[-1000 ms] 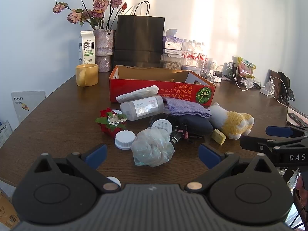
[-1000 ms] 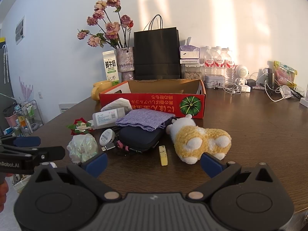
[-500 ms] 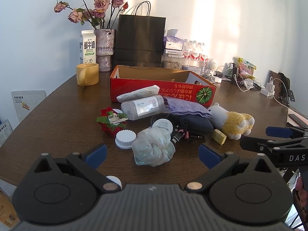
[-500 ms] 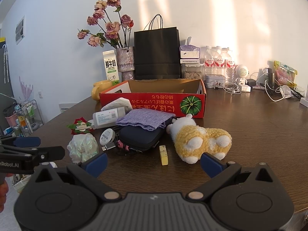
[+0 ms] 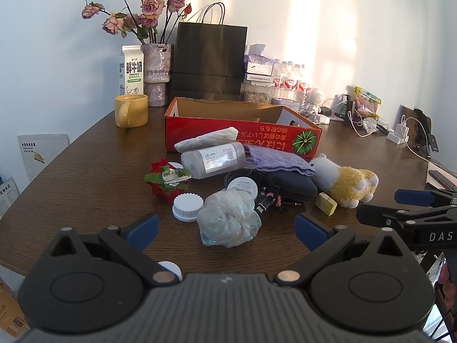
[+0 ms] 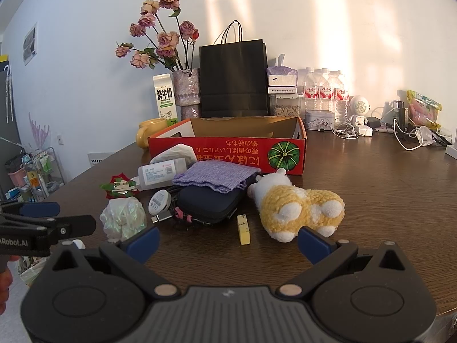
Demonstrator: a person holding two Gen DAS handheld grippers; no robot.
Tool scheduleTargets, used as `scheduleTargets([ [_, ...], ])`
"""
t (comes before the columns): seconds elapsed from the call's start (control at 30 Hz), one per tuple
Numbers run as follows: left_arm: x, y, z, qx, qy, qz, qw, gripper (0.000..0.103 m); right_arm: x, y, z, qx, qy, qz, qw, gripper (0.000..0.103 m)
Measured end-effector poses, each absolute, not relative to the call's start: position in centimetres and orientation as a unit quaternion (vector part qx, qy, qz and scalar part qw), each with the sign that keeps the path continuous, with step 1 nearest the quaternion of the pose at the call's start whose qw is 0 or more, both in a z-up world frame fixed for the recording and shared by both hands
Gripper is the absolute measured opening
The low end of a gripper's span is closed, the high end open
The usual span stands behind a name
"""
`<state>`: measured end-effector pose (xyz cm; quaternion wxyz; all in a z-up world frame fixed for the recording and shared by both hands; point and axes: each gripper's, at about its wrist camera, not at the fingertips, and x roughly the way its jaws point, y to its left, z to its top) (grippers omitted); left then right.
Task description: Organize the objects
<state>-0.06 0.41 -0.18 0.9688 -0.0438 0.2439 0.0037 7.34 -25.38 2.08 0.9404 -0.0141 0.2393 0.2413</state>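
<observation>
Plastic pouf [image 5: 228, 218]: lay nearest on the bench [image 5: 85, 171]; judged light, springy and crushable, best pinched through its bunched middle.
Stuffed toy [image 6: 297, 207]: soft and light; its body could be squeezed anywhere.
Bottle [image 5: 212, 160]: lay on its side, judged smooth and liable to roll.
Red box [image 5: 242, 135]: stood open behind the heap.
Left tongs [image 5: 225, 228]: held wide apart, nothing gripped.
Right tongs [image 6: 228, 241]: likewise spread and empty.

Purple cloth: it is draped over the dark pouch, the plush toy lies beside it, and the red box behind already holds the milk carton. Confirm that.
One thing is wrong: the milk carton is not in the red box; it stands behind it, by the vase, as the right wrist view shows. The purple cloth is draped over the dark pouch, and the plush toy lies beside it.
</observation>
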Motion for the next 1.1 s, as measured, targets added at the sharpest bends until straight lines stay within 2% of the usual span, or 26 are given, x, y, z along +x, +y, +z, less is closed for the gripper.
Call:
scheduleTargets([
  [1.1,-0.09,0.49,0.05,-0.044,0.243,0.004,0.969,0.103,7.29,-25.19,2.11,-0.015,0.239,0.243,0.94,0.103],
])
